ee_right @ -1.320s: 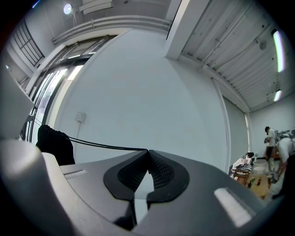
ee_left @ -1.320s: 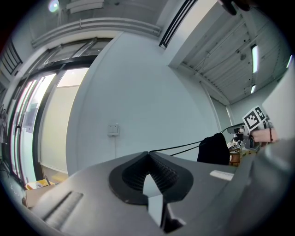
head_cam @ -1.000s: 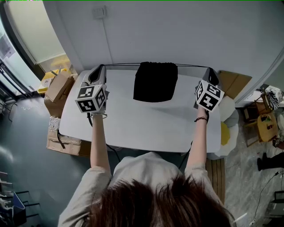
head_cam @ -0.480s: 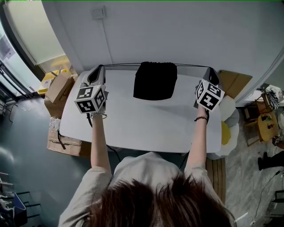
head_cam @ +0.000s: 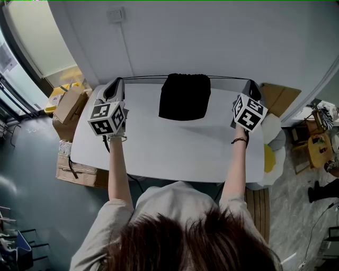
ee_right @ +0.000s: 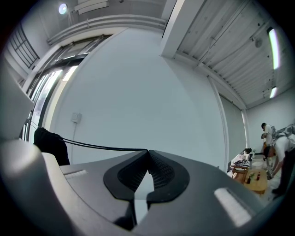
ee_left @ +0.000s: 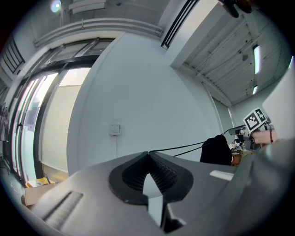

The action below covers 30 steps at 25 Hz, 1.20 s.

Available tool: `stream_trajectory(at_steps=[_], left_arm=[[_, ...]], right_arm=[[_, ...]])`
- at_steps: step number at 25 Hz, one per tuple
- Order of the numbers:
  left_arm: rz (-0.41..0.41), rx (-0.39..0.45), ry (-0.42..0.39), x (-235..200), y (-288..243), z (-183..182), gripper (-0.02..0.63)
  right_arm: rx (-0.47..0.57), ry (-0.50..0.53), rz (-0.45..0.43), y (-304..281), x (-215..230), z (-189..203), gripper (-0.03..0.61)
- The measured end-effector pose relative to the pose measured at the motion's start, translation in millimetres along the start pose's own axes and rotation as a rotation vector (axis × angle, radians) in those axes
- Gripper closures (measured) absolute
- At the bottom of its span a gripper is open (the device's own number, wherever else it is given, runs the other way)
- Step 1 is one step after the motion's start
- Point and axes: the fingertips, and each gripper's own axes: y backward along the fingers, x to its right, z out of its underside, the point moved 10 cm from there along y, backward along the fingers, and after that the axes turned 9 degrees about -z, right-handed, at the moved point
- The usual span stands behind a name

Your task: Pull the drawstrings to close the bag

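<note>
A black drawstring bag [head_cam: 185, 97] lies at the back of the white table [head_cam: 169, 148], its gathered top against the far edge. Thin black drawstrings [head_cam: 145, 77] run taut from the bag's top out to both sides. My left gripper [head_cam: 117, 83] is at the table's back left corner, shut on the left drawstring [ee_left: 184, 148], which leads from its jaw tips to the bag [ee_left: 215, 150]. My right gripper [head_cam: 252, 86] is at the back right corner, shut on the right drawstring [ee_right: 101, 147], which stretches to the bag [ee_right: 51, 144].
A pale wall with a socket [head_cam: 117, 15] stands just behind the table. Cardboard boxes [head_cam: 70, 104] sit on the floor at the left. Chairs and clutter [head_cam: 315, 143] stand at the right. People [ee_right: 272, 152] are far off in the right gripper view.
</note>
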Motion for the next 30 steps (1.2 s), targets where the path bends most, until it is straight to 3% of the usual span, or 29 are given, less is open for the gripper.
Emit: stream_trajectory(at_steps=[30], left_arm=[[-0.022,0.024,-0.011,0.2,0.9,-3.3,0.612]], right_arm=[[0.015,-0.018,0.001,-1.0,9.3,2.6,0.557]])
